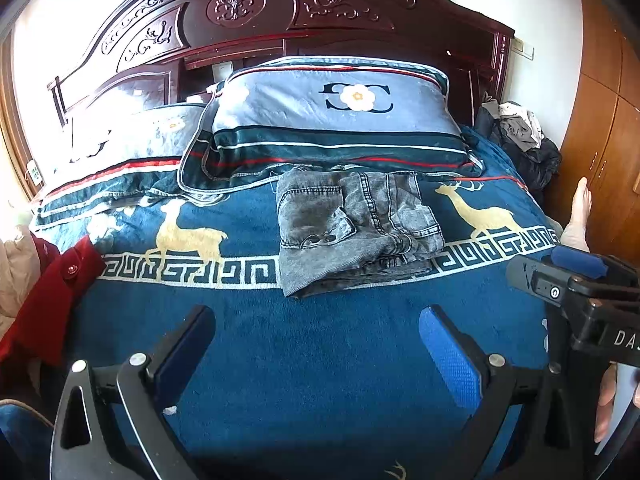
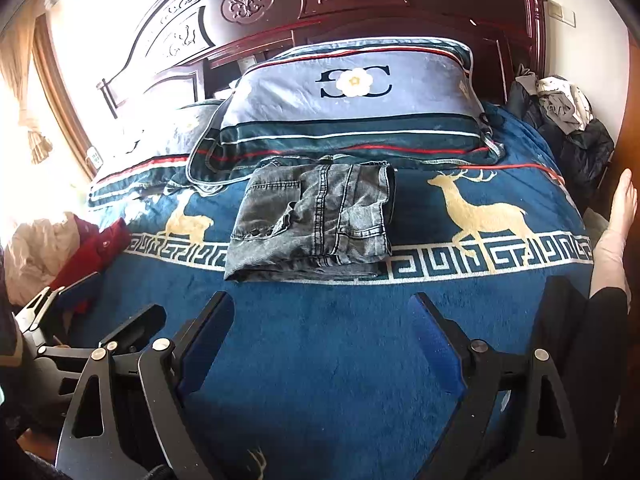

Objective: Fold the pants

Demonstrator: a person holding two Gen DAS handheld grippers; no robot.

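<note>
Grey denim pants [image 1: 352, 228] lie folded into a compact bundle on the blue deer-pattern blanket [image 1: 320, 352], just in front of the pillow. They also show in the right wrist view [image 2: 316, 220]. My left gripper [image 1: 316, 340] is open and empty, held above the blanket short of the pants. My right gripper [image 2: 320, 332] is open and empty too, also short of the pants. The right gripper shows at the right edge of the left wrist view [image 1: 576, 276]. The left gripper shows at the left edge of the right wrist view [image 2: 68, 304].
A blue-grey pillow [image 1: 340, 120] leans on the carved wooden headboard [image 1: 240, 8]. A red garment [image 1: 52, 296] lies at the bed's left edge. Dark clothes [image 1: 520, 136] are heaped at the right. A bare foot [image 1: 580, 212] and a wooden wardrobe [image 1: 608, 140] are on the right.
</note>
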